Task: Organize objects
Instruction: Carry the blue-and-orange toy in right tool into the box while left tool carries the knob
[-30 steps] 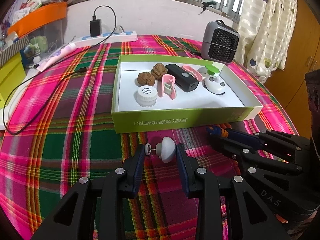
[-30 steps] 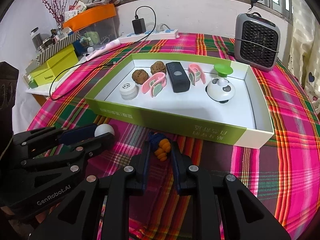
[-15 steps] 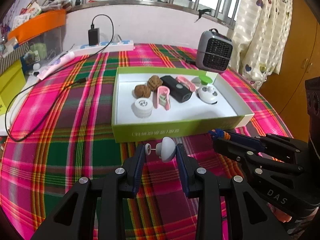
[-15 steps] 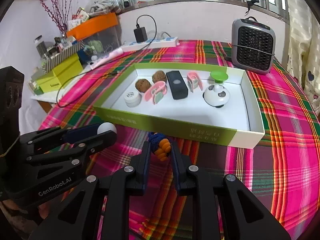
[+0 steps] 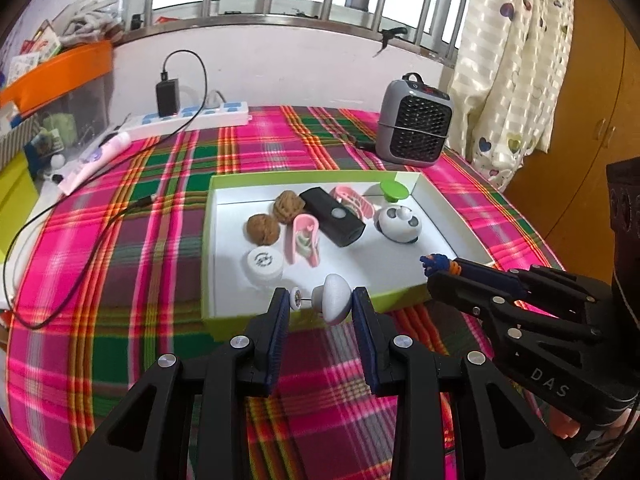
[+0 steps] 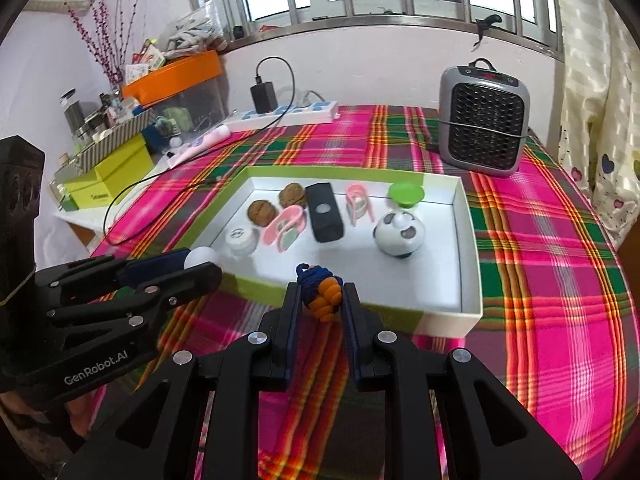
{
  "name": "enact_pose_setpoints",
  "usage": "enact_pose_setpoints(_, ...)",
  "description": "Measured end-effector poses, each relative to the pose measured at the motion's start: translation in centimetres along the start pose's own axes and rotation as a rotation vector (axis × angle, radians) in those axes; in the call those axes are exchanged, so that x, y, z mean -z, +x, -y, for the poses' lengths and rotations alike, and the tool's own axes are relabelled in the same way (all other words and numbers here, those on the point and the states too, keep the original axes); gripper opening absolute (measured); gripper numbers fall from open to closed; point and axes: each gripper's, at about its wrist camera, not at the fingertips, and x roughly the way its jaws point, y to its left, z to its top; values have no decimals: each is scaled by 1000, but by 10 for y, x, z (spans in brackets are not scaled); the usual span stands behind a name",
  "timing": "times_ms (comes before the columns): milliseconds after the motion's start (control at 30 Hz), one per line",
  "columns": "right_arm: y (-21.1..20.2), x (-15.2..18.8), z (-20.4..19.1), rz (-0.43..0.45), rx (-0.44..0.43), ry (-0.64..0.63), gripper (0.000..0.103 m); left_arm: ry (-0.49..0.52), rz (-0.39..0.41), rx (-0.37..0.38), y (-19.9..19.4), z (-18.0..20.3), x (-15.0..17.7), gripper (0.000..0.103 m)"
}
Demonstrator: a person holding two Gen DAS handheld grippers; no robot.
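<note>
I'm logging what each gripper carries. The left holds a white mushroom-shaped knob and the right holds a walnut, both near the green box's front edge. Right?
Not quite. The right gripper holds a blue-and-orange knotted cord charm, as the right wrist view shows; both walnuts lie in the green box. The left gripper does hold the white mushroom-shaped knob.

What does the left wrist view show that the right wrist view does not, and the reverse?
Only the left wrist view shows the wooden cupboard door at the right and the small wheel beside the white knob that the left gripper holds. Only the right wrist view shows the twigs with pink buds, the jars and the orange part of the knotted cord in the right gripper. Both show the green box, walnuts, black case, heater and power strip.
</note>
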Motion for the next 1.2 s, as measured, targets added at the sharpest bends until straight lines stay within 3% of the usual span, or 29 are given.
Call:
enact_pose_setpoints(600, 33, -23, 29, -66, 11, 11, 21, 5, -60, 14, 45, 9, -22, 30)
enact_pose_setpoints(1200, 57, -22, 34, -156, -6, 2, 21, 18, -109, 0, 66, 8, -25, 30)
